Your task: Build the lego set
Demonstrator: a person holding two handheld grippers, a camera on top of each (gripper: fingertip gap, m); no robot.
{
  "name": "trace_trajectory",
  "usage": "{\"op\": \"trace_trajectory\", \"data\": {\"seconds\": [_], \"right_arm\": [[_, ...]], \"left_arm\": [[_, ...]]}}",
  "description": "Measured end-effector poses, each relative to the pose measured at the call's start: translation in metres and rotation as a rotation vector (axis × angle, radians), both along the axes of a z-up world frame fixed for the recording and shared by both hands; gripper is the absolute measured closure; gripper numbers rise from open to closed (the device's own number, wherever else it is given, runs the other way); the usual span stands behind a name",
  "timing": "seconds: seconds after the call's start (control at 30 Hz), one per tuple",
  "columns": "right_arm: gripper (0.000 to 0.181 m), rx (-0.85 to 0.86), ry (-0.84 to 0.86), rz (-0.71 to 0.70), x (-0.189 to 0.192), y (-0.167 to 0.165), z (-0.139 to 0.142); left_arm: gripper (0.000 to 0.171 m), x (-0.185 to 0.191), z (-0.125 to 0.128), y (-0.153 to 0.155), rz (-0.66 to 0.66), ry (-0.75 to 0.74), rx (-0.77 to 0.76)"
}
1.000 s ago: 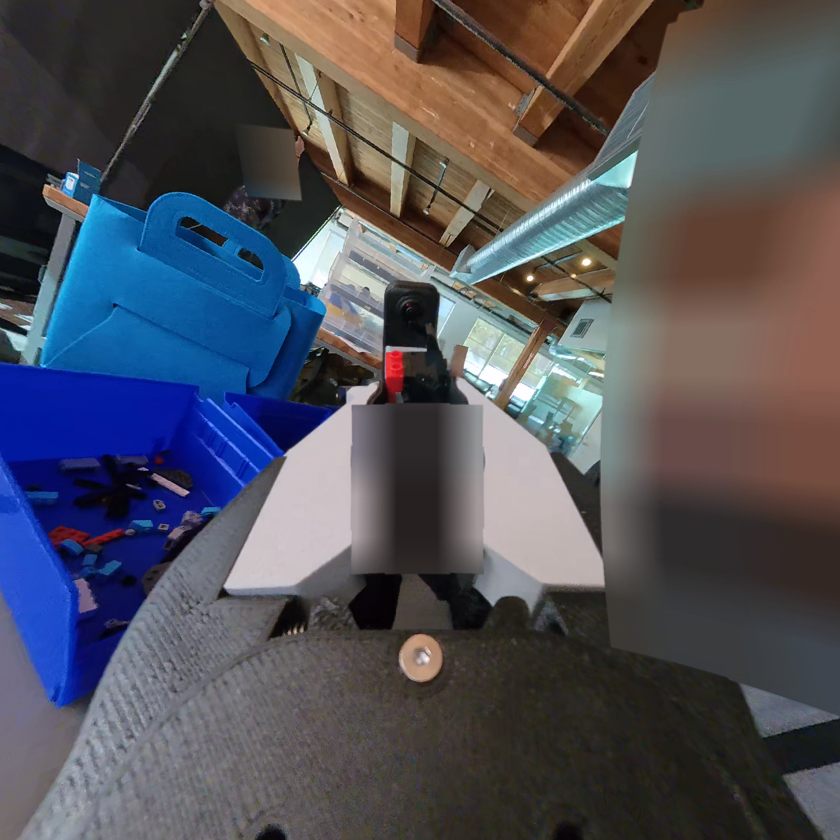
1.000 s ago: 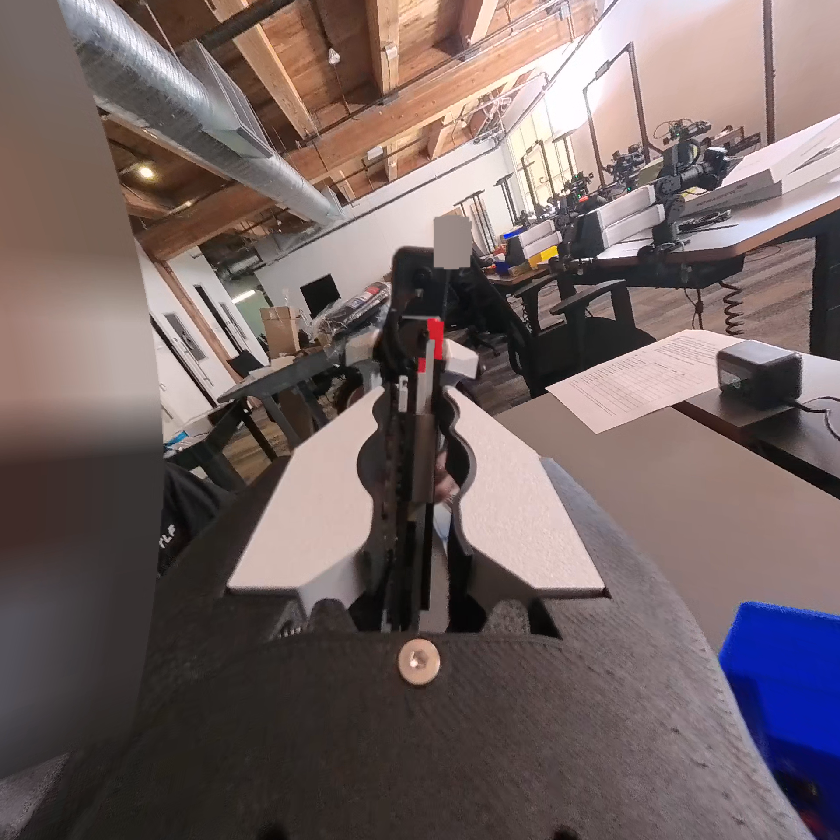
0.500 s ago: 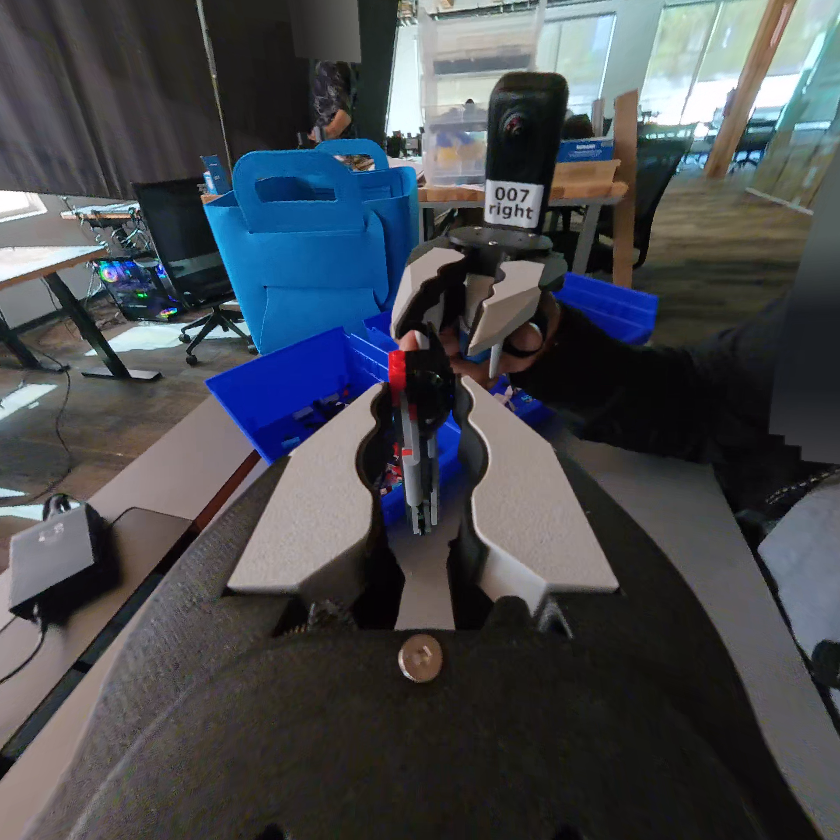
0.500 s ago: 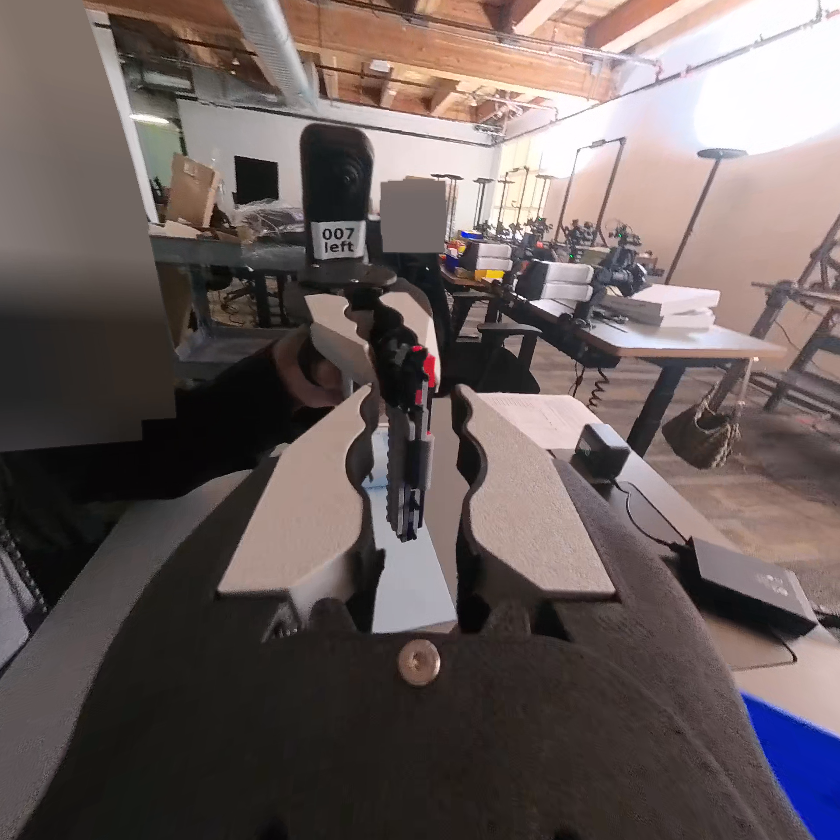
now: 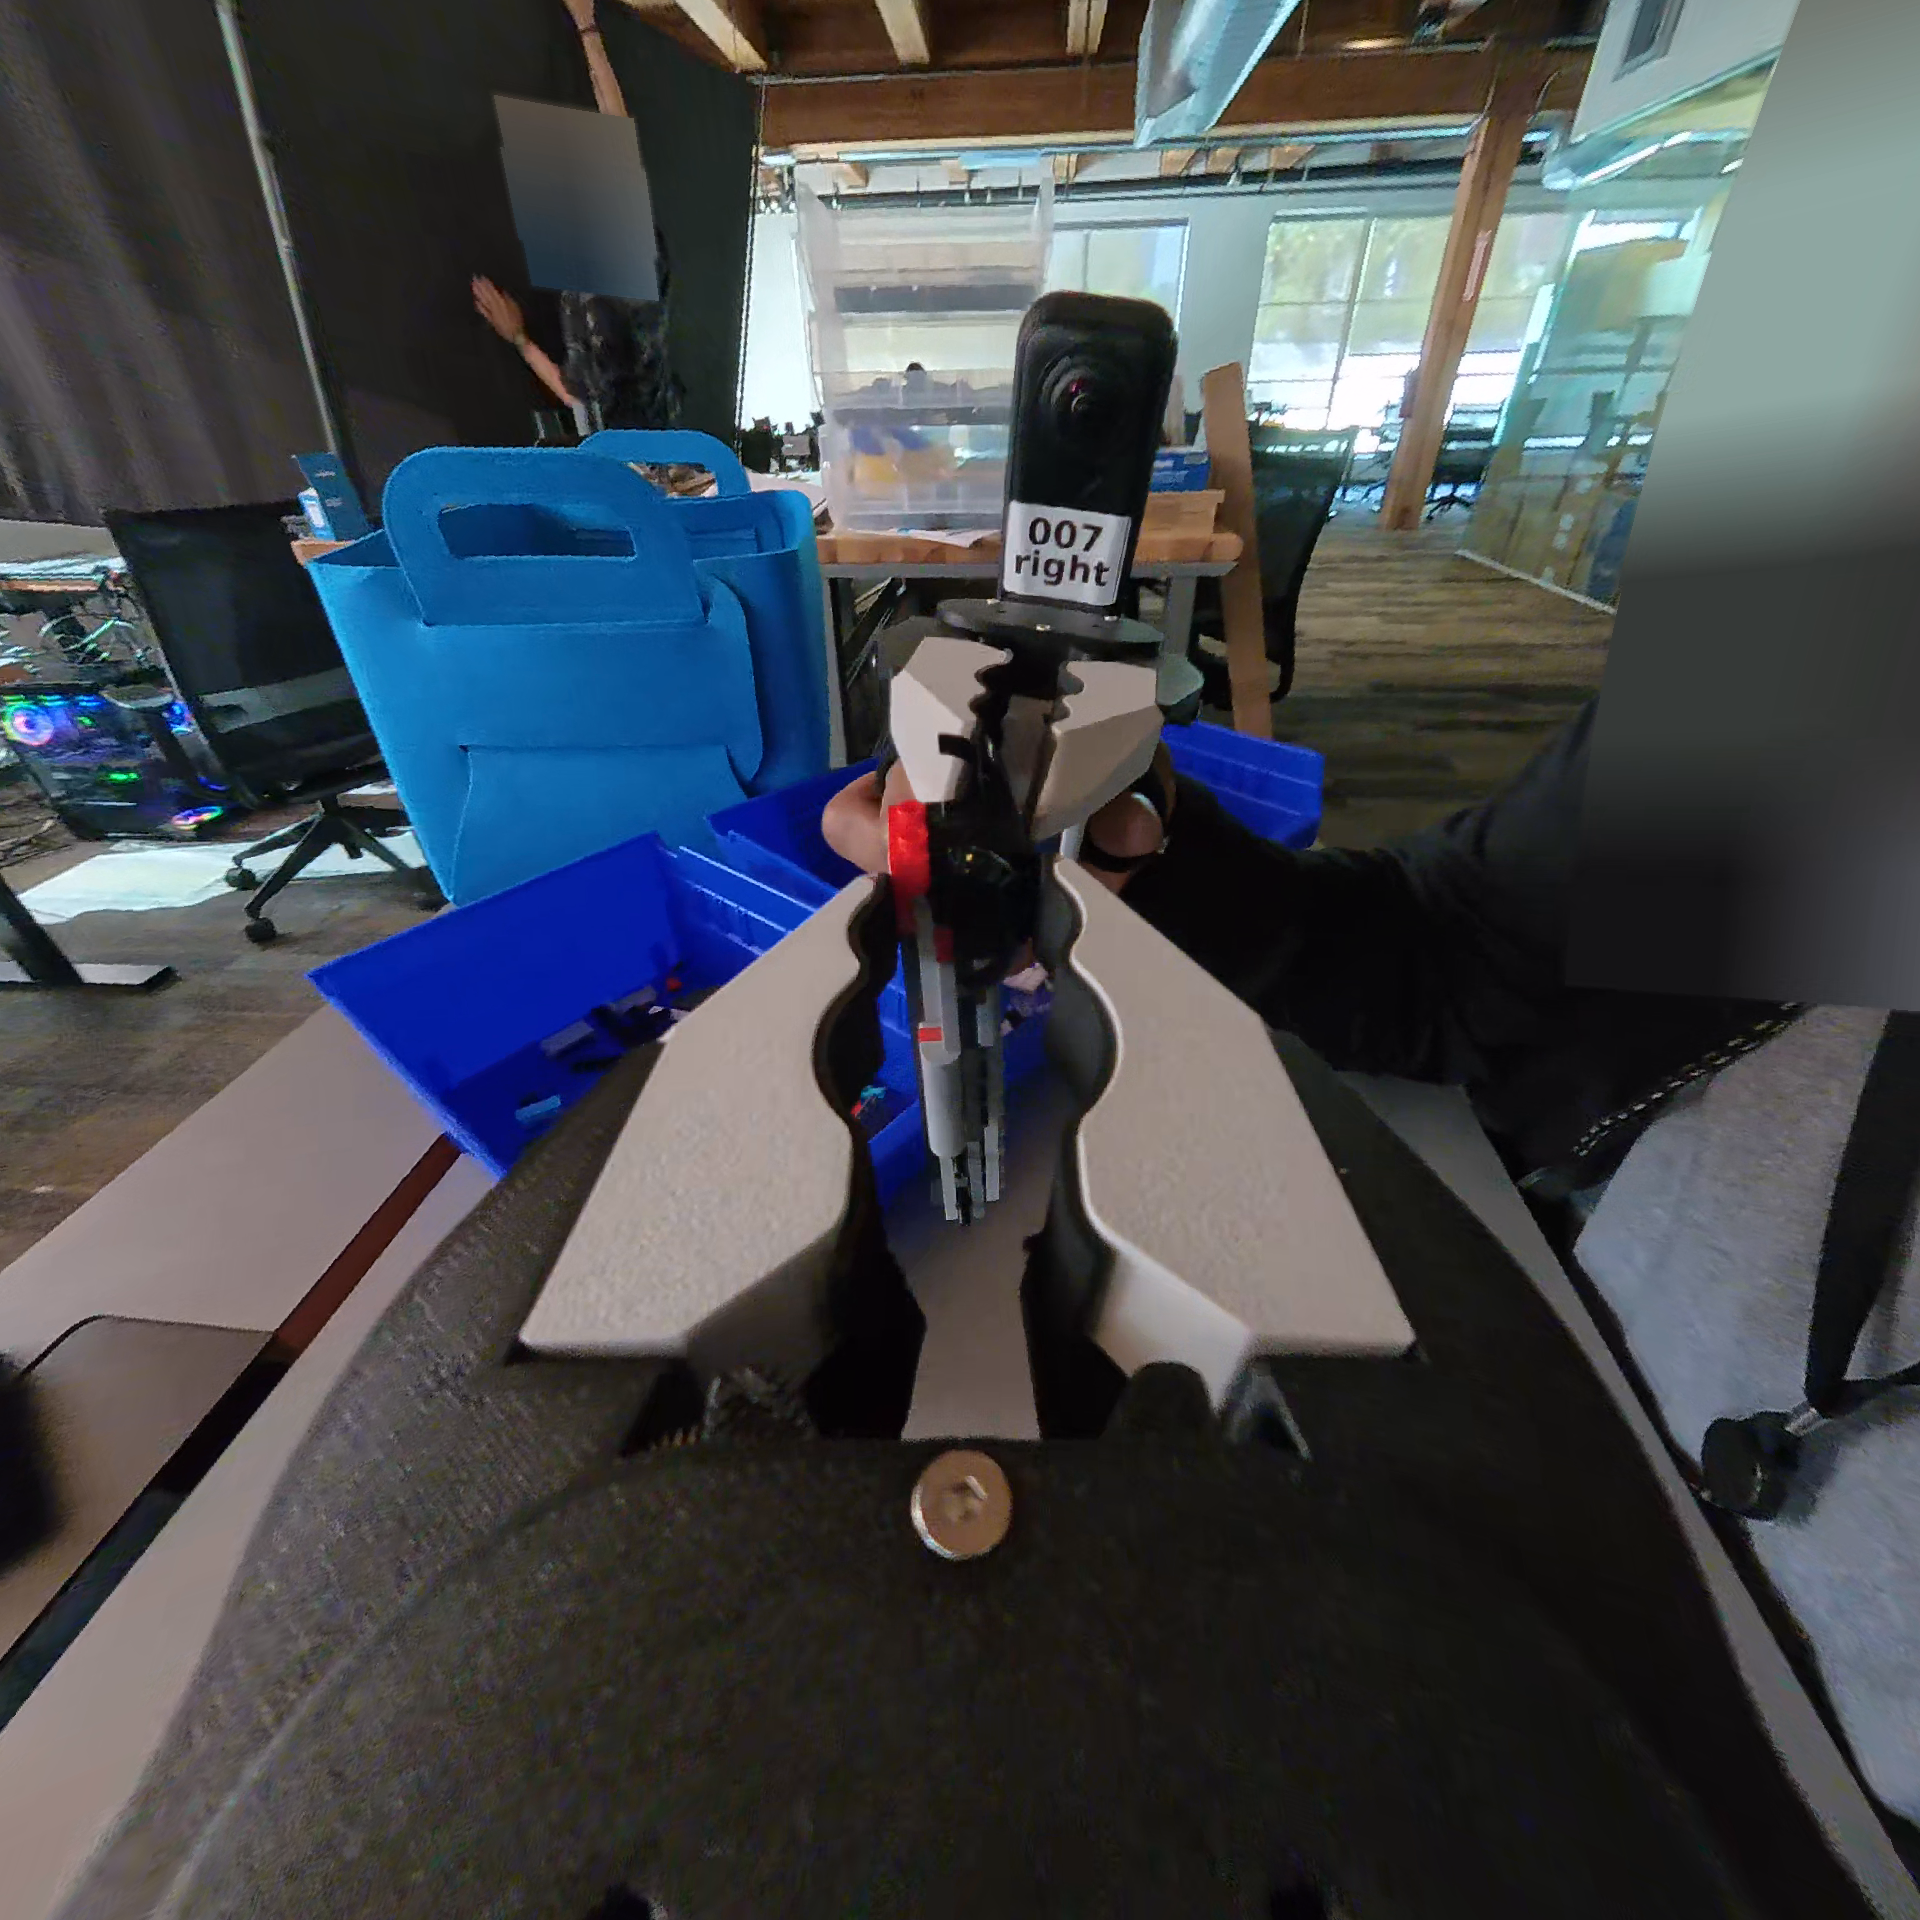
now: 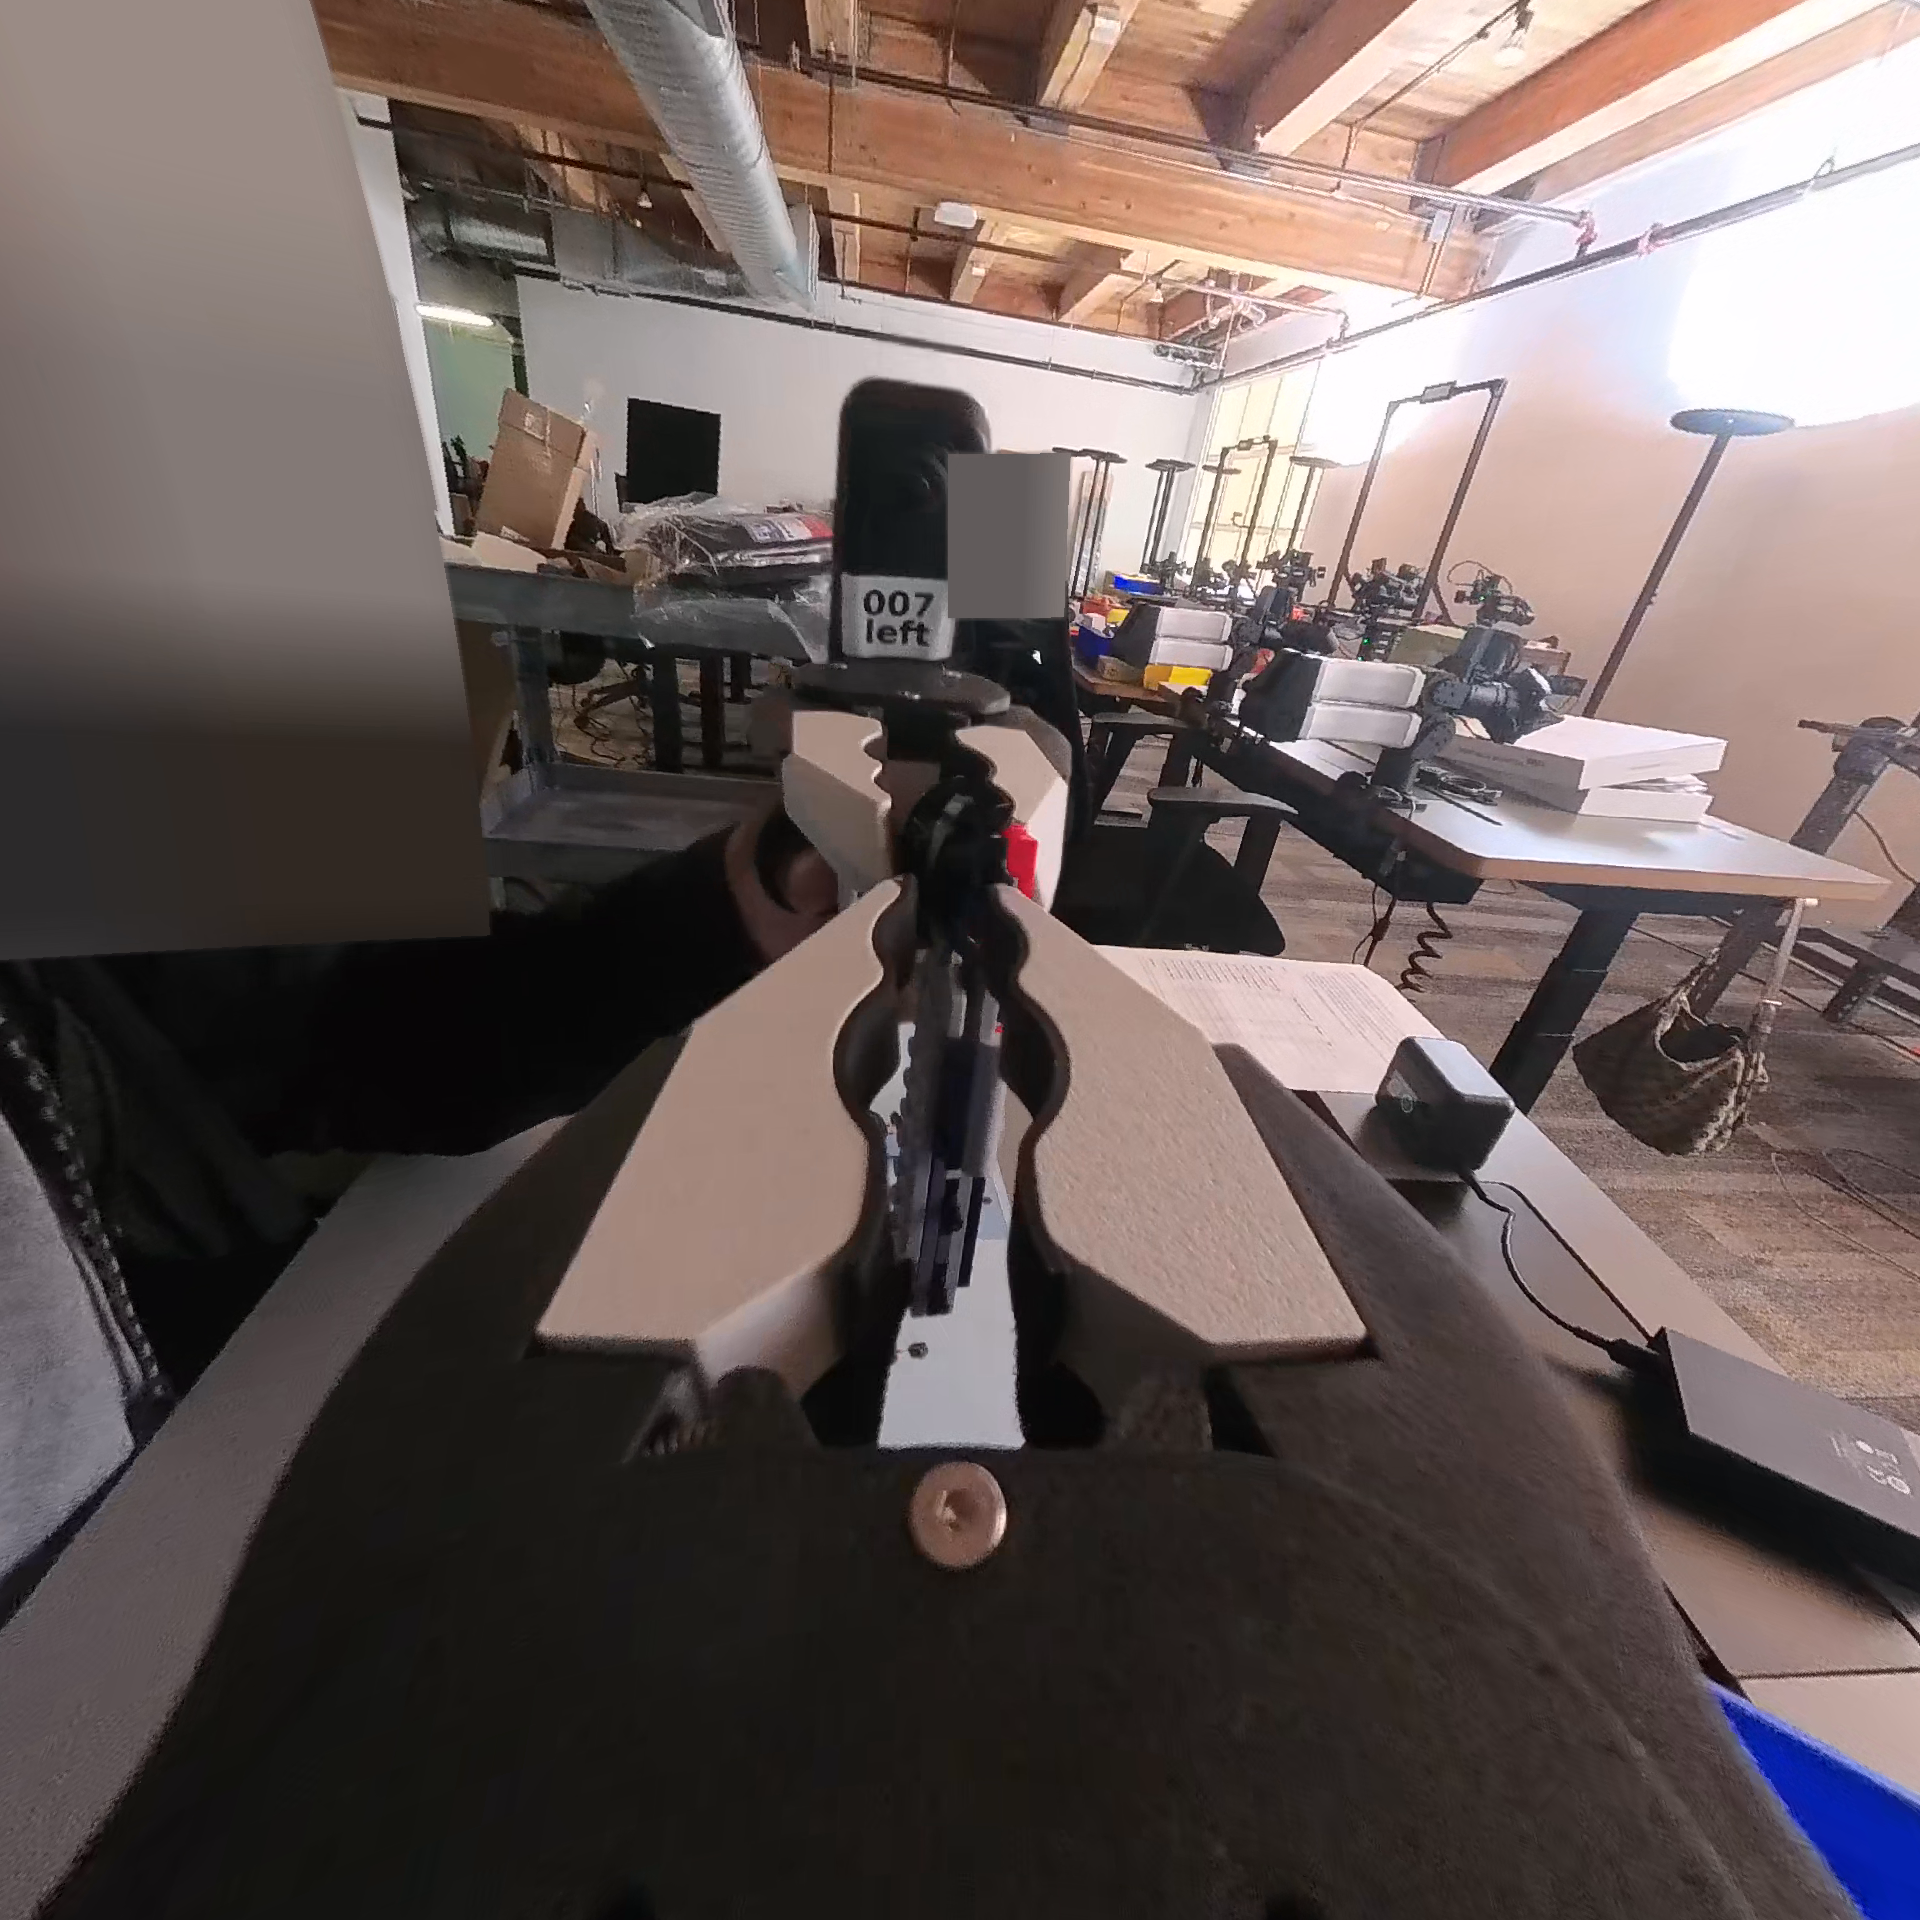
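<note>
above grey table, one lego build between two grippers' jaws

So the lego build sits in the middle, between the left gripper and the right gripper facing it. Bins are just behind the build on the table, with a bag behind those. From the other side, a paper and an adapter lie right of the build.

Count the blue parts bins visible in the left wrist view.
2. One open bin with loose pieces sits left of the gripper fingers; another sits behind the far gripper. More may be hidden behind the grippers.
</note>
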State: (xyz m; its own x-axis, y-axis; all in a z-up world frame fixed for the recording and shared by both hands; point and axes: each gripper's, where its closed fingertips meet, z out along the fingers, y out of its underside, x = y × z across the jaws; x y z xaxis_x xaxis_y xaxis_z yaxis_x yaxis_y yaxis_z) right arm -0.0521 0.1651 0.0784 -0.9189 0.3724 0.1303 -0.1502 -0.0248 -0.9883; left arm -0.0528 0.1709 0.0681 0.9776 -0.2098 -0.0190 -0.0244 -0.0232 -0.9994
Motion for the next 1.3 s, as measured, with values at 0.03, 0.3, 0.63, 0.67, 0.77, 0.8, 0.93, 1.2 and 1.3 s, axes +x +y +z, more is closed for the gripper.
{"op": "trace_trajectory", "data": {"seconds": [0.03, 0.3, 0.63, 0.67, 0.77, 0.8, 0.93, 1.2, 1.3], "right_arm": [[0.169, -0.004, -0.002, 0.002, 0.001, 0.0, 0.001], [0.17, 0.001, -0.014, 0.001, 0.003, -0.005, 0.002], [0.173, -0.042, -0.025, 0.069, 0.01, -0.008, 0.005], [0.173, -0.041, -0.034, 0.069, 0.01, -0.008, 0.005], [0.175, -0.045, -0.043, 0.073, 0.009, -0.008, 0.004], [0.175, -0.048, -0.048, 0.075, 0.009, -0.008, 0.004], [0.175, -0.059, -0.068, 0.085, 0.008, -0.008, 0.004], [0.169, -0.084, -0.114, 0.032, -0.004, -0.002, 0.001], [0.141, -0.077, -0.173, -0.032, -0.01, 0.01, -0.01]], "left_arm": [[0.146, 0.0, 0.0, 0.0, -0.009, -0.008, 0.006], [0.146, 0.005, 0.0, 0.0, -0.054, -0.019, 0.032], [0.146, 0.011, 0.003, -0.001, -0.064, 0.013, 0.04], [0.146, 0.01, 0.002, -0.001, -0.057, 0.016, 0.037], [0.146, 0.01, 0.002, -0.001, -0.058, 0.013, 0.036], [0.146, 0.009, 0.002, -0.001, -0.059, 0.01, 0.037], [0.146, 0.008, 0.001, -0.001, -0.062, 0.001, 0.038], [0.146, -0.002, -0.001, 0.003, -0.017, -0.109, 0.017], [0.146, -0.01, -0.009, 0.002, 0.039, -0.266, -0.006]]}}
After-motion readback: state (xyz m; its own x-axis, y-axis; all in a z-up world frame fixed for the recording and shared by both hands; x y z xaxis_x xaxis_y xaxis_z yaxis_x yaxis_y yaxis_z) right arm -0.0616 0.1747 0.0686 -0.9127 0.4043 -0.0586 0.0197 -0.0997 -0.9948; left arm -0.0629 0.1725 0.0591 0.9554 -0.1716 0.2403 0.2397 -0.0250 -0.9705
